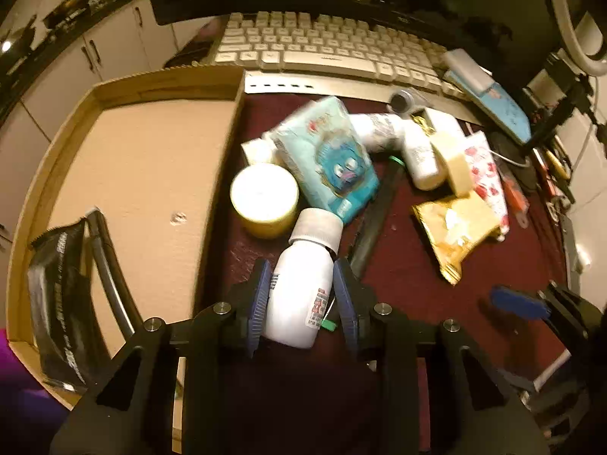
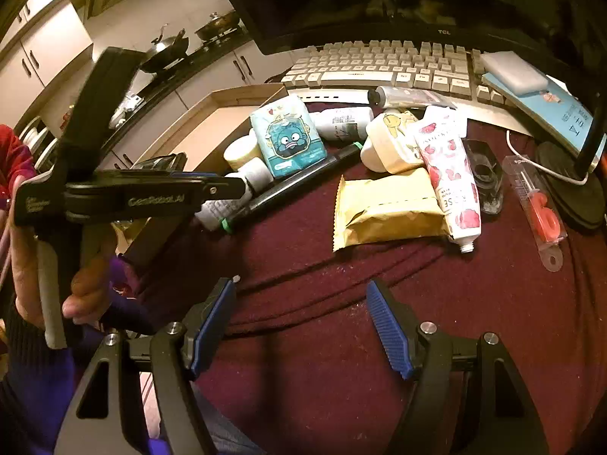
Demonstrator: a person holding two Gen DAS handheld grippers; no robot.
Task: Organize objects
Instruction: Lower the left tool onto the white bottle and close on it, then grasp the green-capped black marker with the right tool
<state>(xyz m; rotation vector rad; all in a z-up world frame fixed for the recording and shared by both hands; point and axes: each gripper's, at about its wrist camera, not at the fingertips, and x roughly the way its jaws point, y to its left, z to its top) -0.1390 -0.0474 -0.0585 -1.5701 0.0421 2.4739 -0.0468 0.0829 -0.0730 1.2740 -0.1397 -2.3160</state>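
A white bottle (image 1: 299, 295) with a white cap lies on the maroon cloth (image 1: 398, 303), just right of the cardboard tray (image 1: 167, 83). My left gripper (image 1: 302, 269) is shut on its body, one blue pad pressing each side. The right wrist view shows the same gripper (image 2: 227, 189) from the side, held by a hand, with the bottle (image 2: 216, 210) in its tips. My right gripper (image 2: 301, 288) hangs open over bare cloth with nothing between its pads. In the tray lies a black packet (image 1: 57, 303).
Crowded beyond the bottle are a yellow jar (image 1: 264, 199), blue tissue pack (image 1: 326, 151), black pen (image 1: 375, 216), gold packet (image 1: 455, 227), rose-print tube (image 1: 487, 174) and more white bottles. A keyboard (image 1: 322, 49) and monitor stand behind. The right gripper's pad (image 1: 516, 301) shows at lower right.
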